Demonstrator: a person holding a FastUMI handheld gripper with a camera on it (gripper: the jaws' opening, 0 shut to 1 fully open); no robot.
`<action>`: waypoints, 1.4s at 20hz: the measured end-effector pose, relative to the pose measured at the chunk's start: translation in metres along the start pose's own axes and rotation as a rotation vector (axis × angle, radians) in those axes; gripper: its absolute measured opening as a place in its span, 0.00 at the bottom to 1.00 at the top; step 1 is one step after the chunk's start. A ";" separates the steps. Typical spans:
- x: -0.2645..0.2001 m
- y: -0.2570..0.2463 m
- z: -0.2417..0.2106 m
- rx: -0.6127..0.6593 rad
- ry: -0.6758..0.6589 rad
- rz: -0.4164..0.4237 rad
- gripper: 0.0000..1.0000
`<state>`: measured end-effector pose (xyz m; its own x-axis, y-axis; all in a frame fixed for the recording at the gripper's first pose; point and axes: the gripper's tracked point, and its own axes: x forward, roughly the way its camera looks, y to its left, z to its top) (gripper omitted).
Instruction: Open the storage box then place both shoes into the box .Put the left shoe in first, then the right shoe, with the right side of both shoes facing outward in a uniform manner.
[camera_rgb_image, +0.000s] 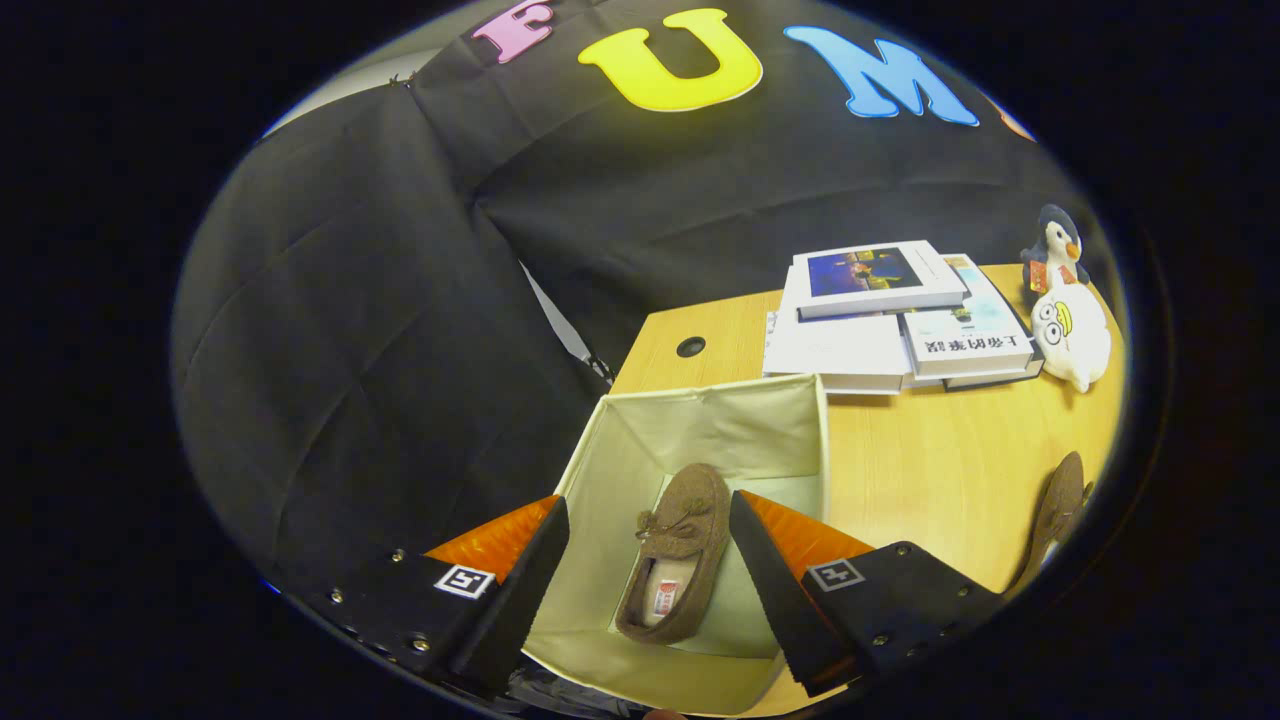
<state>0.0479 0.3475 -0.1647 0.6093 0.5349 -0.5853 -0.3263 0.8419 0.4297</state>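
Gripper (648, 560) spread wide and empty above the open cream fabric storage box (700, 420). Below and between the fingers, one brown suede moccasin shoe (675, 555) flat on the box floor, long axis running away from the jaws, toe toward the far wall. Off to the right on the pale wooden table (920, 480), well apart, the second brown shoe (1055, 515), probably next. Beyond, stacked books (885, 315) and a penguin plush toy (1065, 305).

The gripper (648, 570) hung tilted downward with its two fingers (520, 590) spread wide apart. Nothing was held between them and neither finger pressed on anything. Each finger tapered forward to a narrow tip.
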 end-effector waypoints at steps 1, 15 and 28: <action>-0.010 -0.009 0.007 -0.009 -0.016 -0.005 0.98; -0.118 -0.200 0.028 -0.088 -0.107 -0.281 0.98; -0.177 -0.350 -0.041 -0.103 -0.013 -0.505 0.98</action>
<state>0.0243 -0.0389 -0.2395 0.7181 0.0599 -0.6933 -0.0581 0.9980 0.0260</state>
